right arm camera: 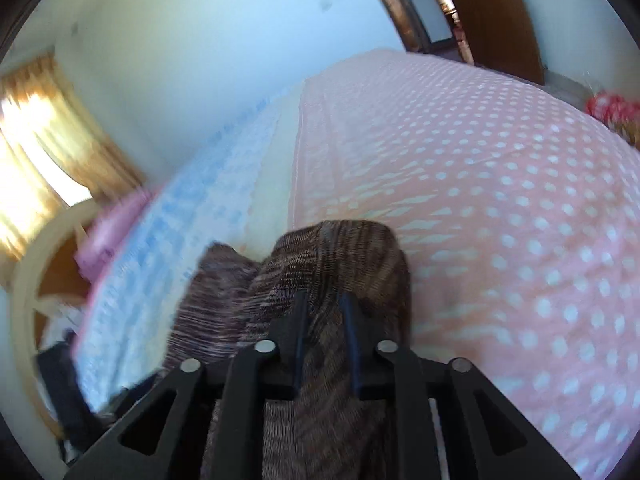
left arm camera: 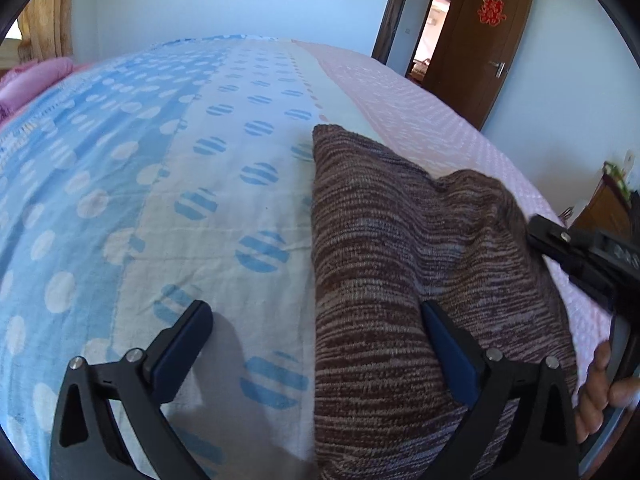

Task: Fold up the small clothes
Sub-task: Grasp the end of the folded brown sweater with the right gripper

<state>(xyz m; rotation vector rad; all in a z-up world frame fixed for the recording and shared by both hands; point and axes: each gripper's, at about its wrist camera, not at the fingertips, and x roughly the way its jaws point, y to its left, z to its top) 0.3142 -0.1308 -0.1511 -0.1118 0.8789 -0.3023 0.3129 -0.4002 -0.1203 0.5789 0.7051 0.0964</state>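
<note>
A brown and mauve striped knit garment [left arm camera: 384, 264] lies on the bed, partly folded with a raised hump at its right. My left gripper [left arm camera: 316, 328] is open just above the bed. Its right finger [left arm camera: 448, 352] rests on the garment and its left finger [left arm camera: 184, 344] is over the sheet. My right gripper [right arm camera: 324, 312] is shut on a bunched fold of the garment [right arm camera: 320, 256] and holds it above the pink side of the bed. It also shows in the left wrist view [left arm camera: 560, 240] at the garment's right edge.
The bed has a blue dotted sheet [left arm camera: 120, 168] on the left and a pink dotted cover [right arm camera: 500, 200] on the right. A pink pillow [left arm camera: 36, 80] lies at the far left. An open brown door [left arm camera: 480, 48] is beyond the bed. A wooden cabinet [left arm camera: 604, 208] stands at the right.
</note>
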